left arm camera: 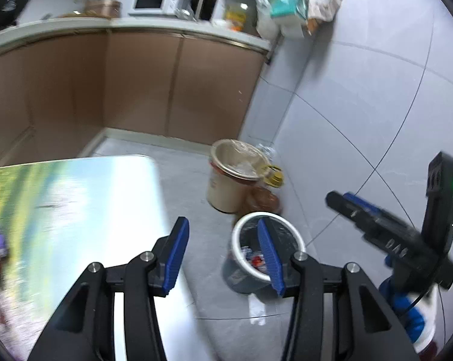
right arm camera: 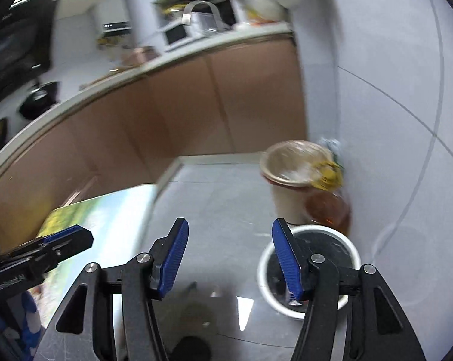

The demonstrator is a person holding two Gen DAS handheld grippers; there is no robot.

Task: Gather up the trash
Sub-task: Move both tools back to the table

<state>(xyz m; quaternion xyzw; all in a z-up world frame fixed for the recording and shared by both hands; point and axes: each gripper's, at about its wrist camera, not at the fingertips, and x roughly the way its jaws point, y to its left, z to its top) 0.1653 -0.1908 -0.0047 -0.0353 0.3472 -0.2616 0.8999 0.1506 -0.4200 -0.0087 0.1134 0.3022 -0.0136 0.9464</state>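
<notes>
A white-rimmed round bin lined with a black bag stands on the grey tile floor, wrappers inside, near a beige bucket. Above it, the left gripper and right gripper hang open, both empty. A picture-printed tabletop lies left.

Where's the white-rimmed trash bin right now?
The white-rimmed trash bin stands on the floor just right of the table, directly in front of the beige bucket; in both wrist views it lies behind the right fingertip.
</notes>
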